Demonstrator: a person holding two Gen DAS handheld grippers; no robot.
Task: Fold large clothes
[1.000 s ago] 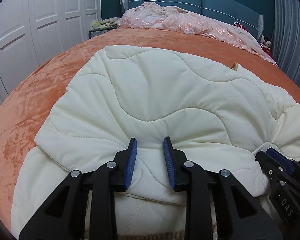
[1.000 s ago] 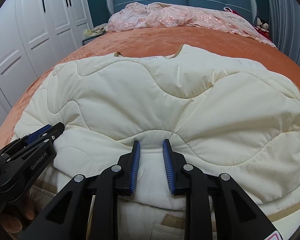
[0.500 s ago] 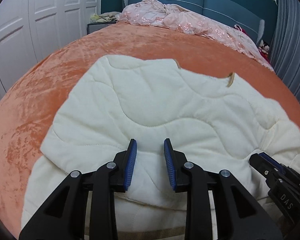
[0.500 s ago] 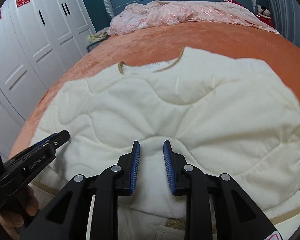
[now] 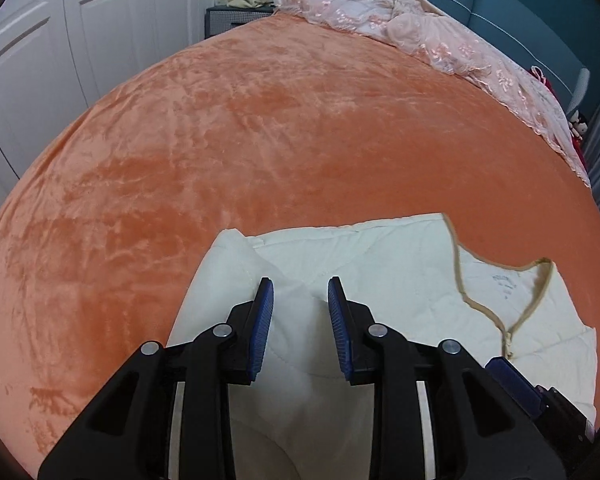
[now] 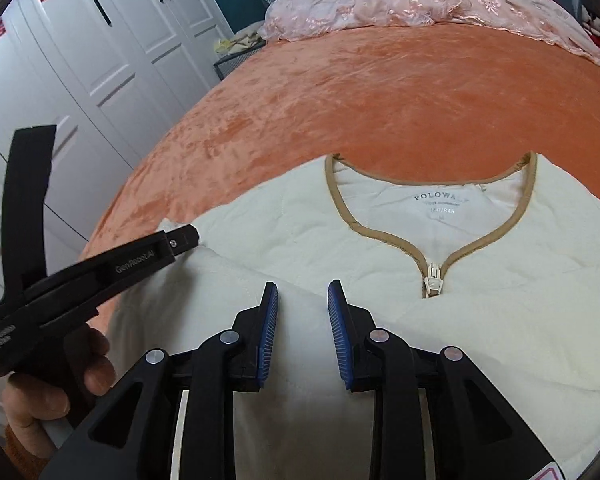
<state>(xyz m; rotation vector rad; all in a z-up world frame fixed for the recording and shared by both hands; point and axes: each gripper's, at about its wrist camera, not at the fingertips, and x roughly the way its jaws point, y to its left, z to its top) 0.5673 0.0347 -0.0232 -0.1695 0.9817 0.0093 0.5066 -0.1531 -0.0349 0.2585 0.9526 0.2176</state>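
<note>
A cream quilted jacket (image 6: 480, 304) with tan neck trim and a zipper (image 6: 433, 274) lies front-up on the orange bed. It also shows in the left wrist view (image 5: 380, 256). My left gripper (image 5: 300, 296) hovers over the jacket's left shoulder, jaws apart with nothing between them; it also shows in the right wrist view (image 6: 184, 236). My right gripper (image 6: 303, 300) is over the jacket just left of the zipper, jaws apart and empty. Its tip shows at the lower right of the left wrist view (image 5: 512, 380).
The orange velvet bedspread (image 5: 260, 140) stretches ahead. A pink lace cover (image 6: 400, 0) lies bunched at the blue headboard. White wardrobe doors (image 6: 80, 48) stand on the left, with a small nightstand (image 5: 232, 20) beside the bed.
Both grippers have lifted and swung back from the jacket. The folded-over quilted back has dropped away, and the jacket's front with neckline and zipper is now in view.
</note>
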